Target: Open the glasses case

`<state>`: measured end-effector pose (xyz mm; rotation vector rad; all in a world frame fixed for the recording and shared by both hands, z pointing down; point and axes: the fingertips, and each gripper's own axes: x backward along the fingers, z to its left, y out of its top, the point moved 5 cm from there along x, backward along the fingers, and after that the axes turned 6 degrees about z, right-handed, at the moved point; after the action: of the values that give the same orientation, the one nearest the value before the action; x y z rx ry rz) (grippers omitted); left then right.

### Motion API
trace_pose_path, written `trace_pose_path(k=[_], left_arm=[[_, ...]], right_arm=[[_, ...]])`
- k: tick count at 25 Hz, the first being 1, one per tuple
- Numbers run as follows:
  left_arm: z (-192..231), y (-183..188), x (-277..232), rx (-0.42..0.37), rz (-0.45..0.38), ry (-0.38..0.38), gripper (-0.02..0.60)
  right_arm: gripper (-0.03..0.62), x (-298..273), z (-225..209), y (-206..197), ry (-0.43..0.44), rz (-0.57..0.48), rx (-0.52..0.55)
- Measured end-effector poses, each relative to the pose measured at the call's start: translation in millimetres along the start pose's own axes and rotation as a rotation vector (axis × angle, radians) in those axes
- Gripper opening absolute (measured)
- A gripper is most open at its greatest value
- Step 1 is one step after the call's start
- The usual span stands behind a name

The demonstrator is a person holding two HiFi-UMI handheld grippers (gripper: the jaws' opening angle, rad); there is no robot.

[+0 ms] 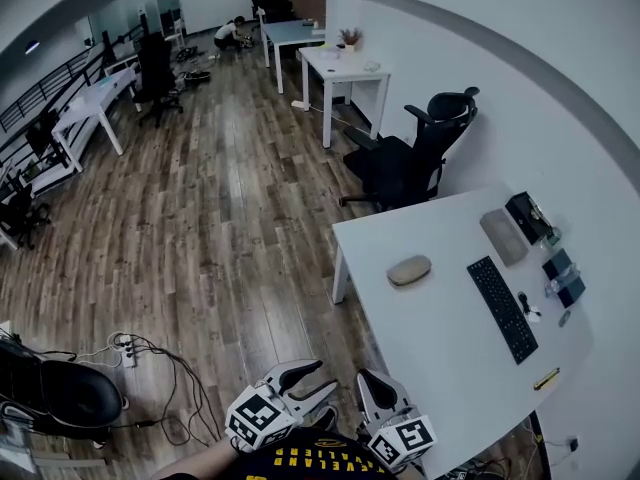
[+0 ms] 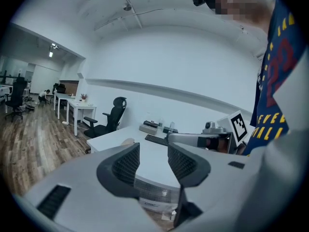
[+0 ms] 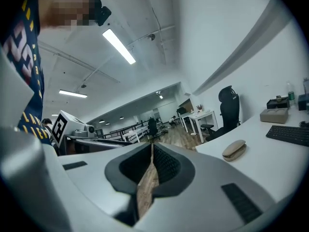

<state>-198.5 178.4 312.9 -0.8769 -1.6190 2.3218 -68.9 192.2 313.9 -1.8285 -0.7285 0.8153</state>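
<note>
Nearest, left tool (image 1: 322,378) stands half open, empty; right tool (image 1: 370,378) is shut, nothing between its jaws. Both hang short of the bench (image 1: 440,348). Closed glasses case (image 1: 409,270) lies near the bench edge toward the open floor (image 1: 230,228), well apart from the keyboard (image 1: 502,308). Risk: pried unpinned, I judge it skids off that edge.

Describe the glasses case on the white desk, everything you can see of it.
The tan oval glasses case is a smooth, rounded clamshell with a matte finish, perhaps a hard shell. The right gripper view shows a dark seam running round its side between lid and base, and it looks closed. It lies flat on the white desk close to one edge, and in the head view it sits left of the black keyboard and well apart from it. Only the desk touches it.
</note>
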Motion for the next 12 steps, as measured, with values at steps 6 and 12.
trace_pose_path(k=[6,12], left_arm=[[1,10,-21,-0.01,0.018,-0.026,0.193],[0,16,-45,-0.042,0.035,-0.106,0.192]], right_arm=[[0.025,4,-21,3,-0.023,-0.024,-0.034],[0.025,12,-39,4,-0.1,-0.046,-0.047]])
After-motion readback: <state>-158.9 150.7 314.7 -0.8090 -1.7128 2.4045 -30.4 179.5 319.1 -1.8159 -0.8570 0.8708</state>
